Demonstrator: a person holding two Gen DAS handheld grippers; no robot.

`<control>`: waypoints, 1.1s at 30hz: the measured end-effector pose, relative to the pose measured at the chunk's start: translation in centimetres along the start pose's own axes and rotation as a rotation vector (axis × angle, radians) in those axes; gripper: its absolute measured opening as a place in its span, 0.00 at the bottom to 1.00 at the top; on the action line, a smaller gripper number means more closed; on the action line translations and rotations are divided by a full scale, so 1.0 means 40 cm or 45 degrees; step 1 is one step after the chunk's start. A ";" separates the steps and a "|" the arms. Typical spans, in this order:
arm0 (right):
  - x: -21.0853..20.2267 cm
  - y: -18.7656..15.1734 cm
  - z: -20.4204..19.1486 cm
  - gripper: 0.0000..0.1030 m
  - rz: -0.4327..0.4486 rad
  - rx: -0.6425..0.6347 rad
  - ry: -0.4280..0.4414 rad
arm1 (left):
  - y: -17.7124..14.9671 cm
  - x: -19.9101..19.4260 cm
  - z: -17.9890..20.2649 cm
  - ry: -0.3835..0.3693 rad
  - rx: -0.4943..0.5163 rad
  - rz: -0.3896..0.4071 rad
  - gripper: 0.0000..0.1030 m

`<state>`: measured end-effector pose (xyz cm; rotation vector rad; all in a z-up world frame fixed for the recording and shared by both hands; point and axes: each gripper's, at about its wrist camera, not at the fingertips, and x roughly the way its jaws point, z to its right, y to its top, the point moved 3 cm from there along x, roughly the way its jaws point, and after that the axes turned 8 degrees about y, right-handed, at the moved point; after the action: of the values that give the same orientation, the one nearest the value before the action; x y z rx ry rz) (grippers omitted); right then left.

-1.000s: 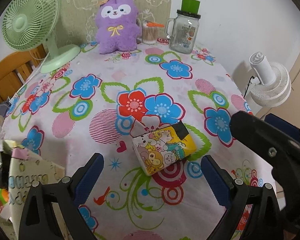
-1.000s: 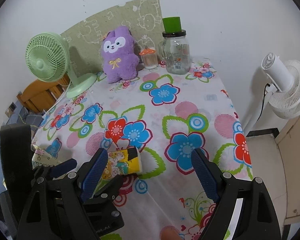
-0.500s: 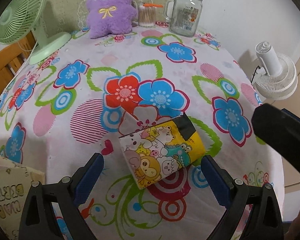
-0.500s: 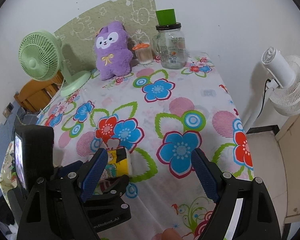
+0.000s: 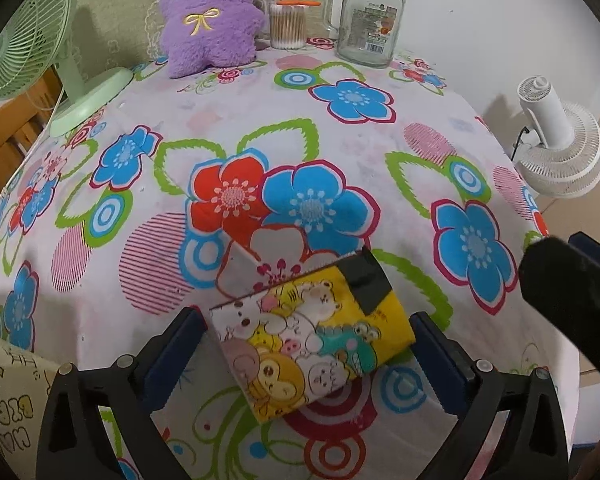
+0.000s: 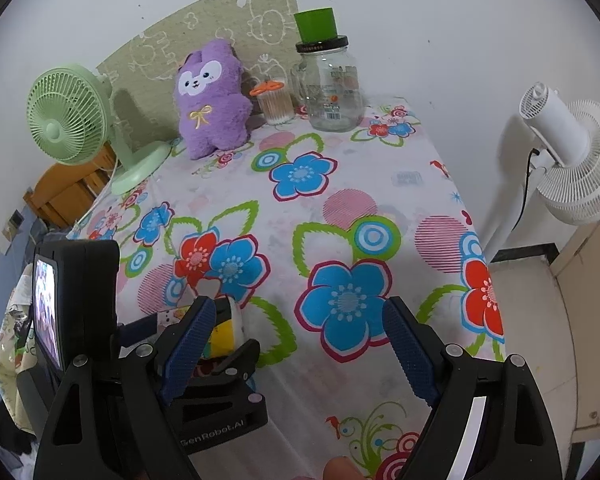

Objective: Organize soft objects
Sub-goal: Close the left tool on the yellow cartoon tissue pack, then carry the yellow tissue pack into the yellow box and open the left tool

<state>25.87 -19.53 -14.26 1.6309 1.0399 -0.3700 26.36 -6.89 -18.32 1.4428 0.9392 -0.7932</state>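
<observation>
A soft tissue pack (image 5: 312, 340) with cartoon animals on yellow lies on the flowered tablecloth (image 5: 340, 128) near the front edge. My left gripper (image 5: 306, 332) straddles it, one blue pad on each side. Its jaws are opening and the pads do not press on the pack. A purple plush toy (image 5: 208, 16) sits upright at the back of the table, far from both grippers. My right gripper (image 6: 300, 320) hangs open over bare cloth with nothing between its fingers. The pack (image 6: 226, 328) peeks out just left of its left finger.
At the back stand a glass jar (image 5: 368, 20) with a green cup on top and a cotton swab holder (image 5: 288, 24). A green desk fan (image 5: 32, 52) is back left. A white fan (image 5: 556, 148) stands off the table's right edge. A printed bag (image 5: 8, 396) hangs at the left.
My left gripper has come down and forward, so the tissue pack now lies between its pads instead of ahead of them. The right gripper has dropped a little.
</observation>
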 end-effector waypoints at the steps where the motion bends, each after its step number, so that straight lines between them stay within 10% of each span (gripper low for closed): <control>1: 0.002 0.001 0.002 0.85 0.000 0.000 0.000 | 0.003 0.003 0.001 0.005 0.000 0.001 1.00; 33: -0.074 0.034 -0.126 0.85 0.079 -0.075 0.058 | -0.001 -0.162 -0.115 0.006 -0.068 0.207 0.80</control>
<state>23.90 -16.28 -9.62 1.6212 1.0225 -0.2594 23.22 -2.96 -12.18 1.4543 0.8290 -0.6403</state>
